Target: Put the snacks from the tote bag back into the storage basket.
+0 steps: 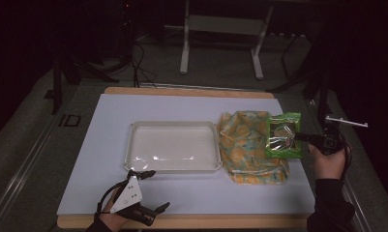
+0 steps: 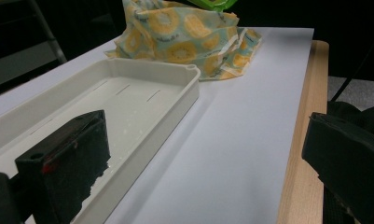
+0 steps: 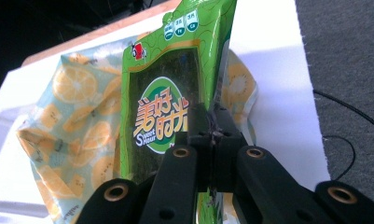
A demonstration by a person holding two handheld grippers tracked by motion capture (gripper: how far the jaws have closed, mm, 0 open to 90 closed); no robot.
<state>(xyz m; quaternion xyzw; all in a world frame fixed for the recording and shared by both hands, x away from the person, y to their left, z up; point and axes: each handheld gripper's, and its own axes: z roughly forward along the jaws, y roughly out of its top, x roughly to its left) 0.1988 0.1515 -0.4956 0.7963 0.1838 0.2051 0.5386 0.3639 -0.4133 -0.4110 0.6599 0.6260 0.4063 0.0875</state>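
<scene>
The right tongs are clenching one edge of a glossy green foil snack packet with a round printed logo, their jaws pressed together on the packet's side seam, as the right gripper view is showing at. The packet is hanging upright in the air, lifted clear of a crumpled fabric bag printed with yellow lemon slices on pale blue, which is lying on the white table just beside the right end of a shallow cream plastic tray. Gripping by the thin edge seems to be keeping the packet flat and readable while leaving its body free, so it is probably being carried out of the bag and toward the tray.

The left tongs are resting low near the front edge of the table, released, with their two black jaws standing wide apart and holding nothing. In the left gripper view, one jaw is sitting over the tray's near corner and the other over the table's wooden edge strip. They appear to be waiting beside the tray, perhaps ready to steady it or the bag. The tray is standing empty.
</scene>
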